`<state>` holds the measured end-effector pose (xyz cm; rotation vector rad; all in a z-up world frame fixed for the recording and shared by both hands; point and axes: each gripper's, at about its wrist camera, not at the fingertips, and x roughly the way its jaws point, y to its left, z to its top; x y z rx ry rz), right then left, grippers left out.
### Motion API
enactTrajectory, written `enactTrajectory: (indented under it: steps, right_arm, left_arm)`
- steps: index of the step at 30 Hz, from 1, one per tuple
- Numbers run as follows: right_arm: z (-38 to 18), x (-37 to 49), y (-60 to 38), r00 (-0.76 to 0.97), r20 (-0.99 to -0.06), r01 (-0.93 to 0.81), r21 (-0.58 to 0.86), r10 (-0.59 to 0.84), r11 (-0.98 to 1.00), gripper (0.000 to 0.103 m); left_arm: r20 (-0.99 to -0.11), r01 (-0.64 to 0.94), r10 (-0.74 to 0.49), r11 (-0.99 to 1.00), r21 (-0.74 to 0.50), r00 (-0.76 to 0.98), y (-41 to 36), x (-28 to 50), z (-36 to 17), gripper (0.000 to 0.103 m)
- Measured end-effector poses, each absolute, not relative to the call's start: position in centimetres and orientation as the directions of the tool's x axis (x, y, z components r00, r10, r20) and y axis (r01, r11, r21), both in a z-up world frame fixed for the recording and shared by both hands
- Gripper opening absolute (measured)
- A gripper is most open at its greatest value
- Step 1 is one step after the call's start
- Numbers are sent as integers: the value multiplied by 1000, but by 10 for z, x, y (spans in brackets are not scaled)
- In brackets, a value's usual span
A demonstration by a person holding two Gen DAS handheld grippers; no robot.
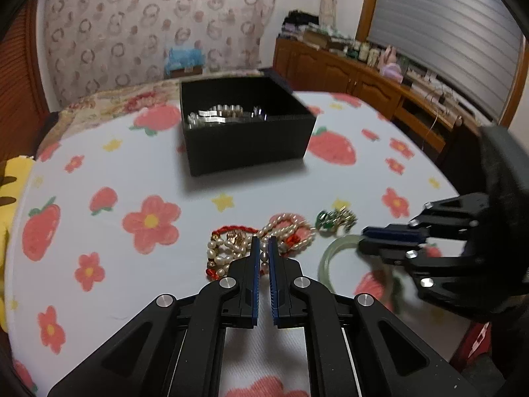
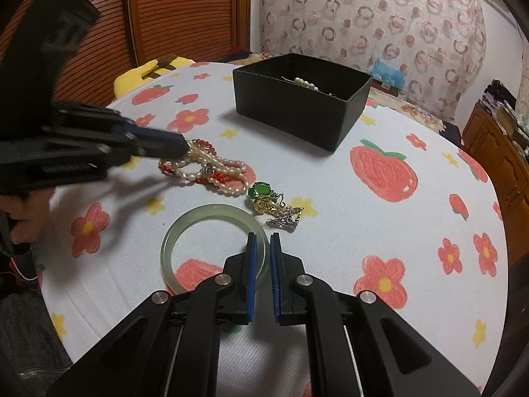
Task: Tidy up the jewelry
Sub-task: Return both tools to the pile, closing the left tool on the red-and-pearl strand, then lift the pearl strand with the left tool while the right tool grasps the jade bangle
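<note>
A tangle of pearl necklaces (image 1: 291,228) with red beads lies on the strawberry tablecloth. My left gripper (image 1: 263,240) is shut on a pearl strand at the near side of that pile; in the right wrist view its tip (image 2: 183,144) rests in the pearls (image 2: 215,165). A pale green jade bangle (image 2: 205,213) lies flat in front of them. My right gripper (image 2: 263,236) is shut on the bangle's right rim, and it appears again in the left wrist view (image 1: 362,240) at the bangle (image 1: 330,254). A green-stone pendant with gold chain (image 2: 261,192) lies between bangle and pearls. The black box (image 2: 291,112) holds pearls.
The black box (image 1: 244,145) stands open at the far middle of the round table (image 2: 380,231). A yellow cushion (image 2: 145,69) sits beyond the table's left edge. A wooden cabinet (image 1: 347,72) with clutter runs along the right wall. A hand (image 2: 23,211) holds the left gripper.
</note>
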<state>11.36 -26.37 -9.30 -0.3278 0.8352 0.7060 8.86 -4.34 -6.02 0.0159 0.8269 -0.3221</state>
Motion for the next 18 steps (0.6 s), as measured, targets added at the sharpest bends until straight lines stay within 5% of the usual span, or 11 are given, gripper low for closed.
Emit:
enactTrajectory:
  steps: [18]
  right_arm:
    - [-93,119,-266,436,-767,-688,53,470,724,9]
  left_arm:
    - [-600,293,-289,951,-94,746,-35,60,3,4]
